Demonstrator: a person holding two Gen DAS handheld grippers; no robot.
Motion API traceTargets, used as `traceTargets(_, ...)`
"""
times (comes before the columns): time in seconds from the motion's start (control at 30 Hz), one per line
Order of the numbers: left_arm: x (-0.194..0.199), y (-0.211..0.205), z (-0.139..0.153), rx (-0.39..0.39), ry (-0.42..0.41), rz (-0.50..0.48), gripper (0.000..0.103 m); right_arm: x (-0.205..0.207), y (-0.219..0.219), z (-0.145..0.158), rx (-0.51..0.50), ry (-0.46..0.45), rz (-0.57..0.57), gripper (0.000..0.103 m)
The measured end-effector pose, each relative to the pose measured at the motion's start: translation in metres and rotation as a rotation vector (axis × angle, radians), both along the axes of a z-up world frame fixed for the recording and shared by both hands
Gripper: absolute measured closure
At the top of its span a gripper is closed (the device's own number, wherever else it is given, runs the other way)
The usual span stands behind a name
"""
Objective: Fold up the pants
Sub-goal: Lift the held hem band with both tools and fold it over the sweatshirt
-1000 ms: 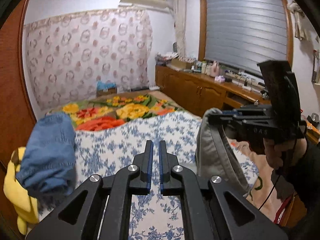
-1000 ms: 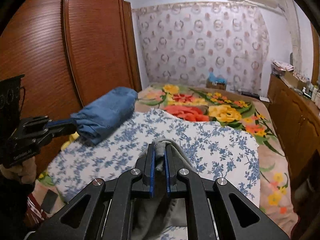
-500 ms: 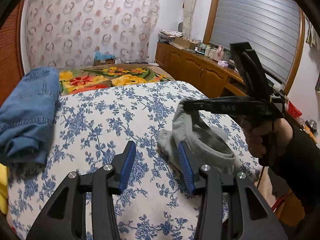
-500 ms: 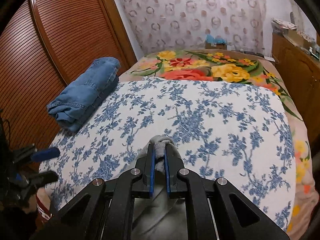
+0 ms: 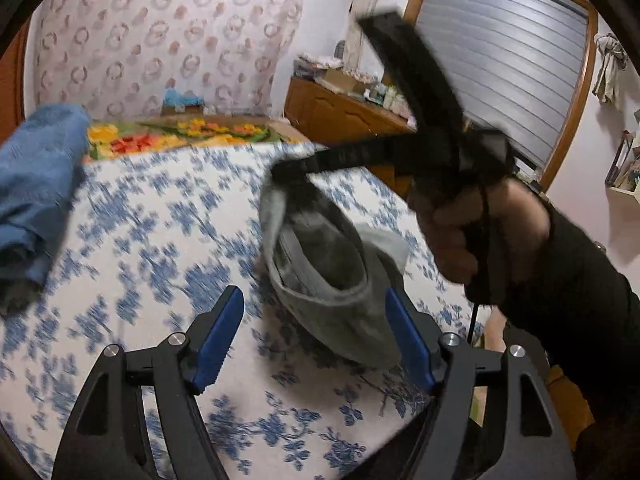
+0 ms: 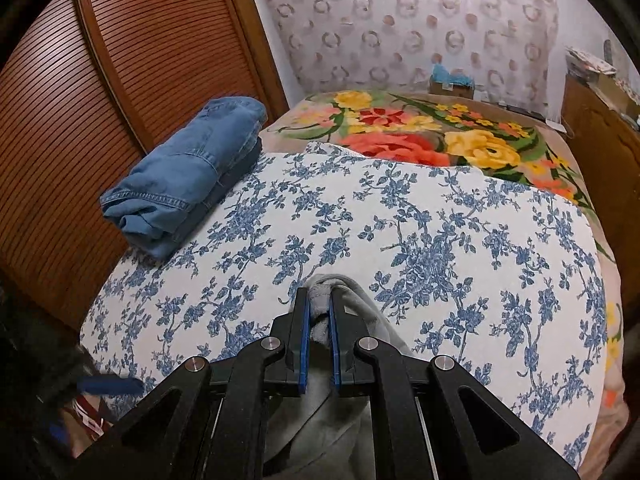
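Observation:
Grey pants point(image 5: 332, 280) hang bunched above the blue-flowered bedspread point(image 5: 160, 232), held up by their waistband. My right gripper point(image 6: 318, 312) is shut on the grey pants point(image 6: 320, 308); it also shows in the left wrist view point(image 5: 288, 170), blurred, pinching the top of the waistband. My left gripper point(image 5: 312, 320) is open wide, its blue pads on either side of the lower waistband, not closed on it. The rest of the pants is hidden below the right gripper.
Folded blue jeans point(image 6: 188, 176) lie at the bed's left edge beside the wooden wardrobe door point(image 6: 120, 80). A bright flowered blanket point(image 6: 440, 132) covers the far end of the bed. A wooden cabinet point(image 5: 340, 116) stands along the right wall.
My left gripper has opened from shut to wide and moved in around the lower waistband. My right gripper has carried the grey pants lower over the bed, still shut on them.

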State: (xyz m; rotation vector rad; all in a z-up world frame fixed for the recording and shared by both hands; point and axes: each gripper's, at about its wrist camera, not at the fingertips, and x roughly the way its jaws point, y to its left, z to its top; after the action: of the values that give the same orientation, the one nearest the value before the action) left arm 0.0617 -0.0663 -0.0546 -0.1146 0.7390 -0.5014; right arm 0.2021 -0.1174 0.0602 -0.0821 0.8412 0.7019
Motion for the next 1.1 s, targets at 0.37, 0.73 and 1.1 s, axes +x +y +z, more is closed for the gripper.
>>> traceTargets(0.37,0.011,-0.005,0.018,0.009,-0.079,0.024,0.091,-0.015,-0.034,0.019,0.039,-0.063,-0.030,0.095)
traceTargets(0.73,-0.004,0.022,0.135,0.113,-0.384,0.060,0.092,-0.078,-0.079,0.104,0.185,-0.267,-0.004,0.095)
traceTargets(1.1,0.055,0.047,0.159,0.217,-0.440,0.096,0.092,-0.075,-0.076,0.131,0.239,-0.348,0.017,0.095)
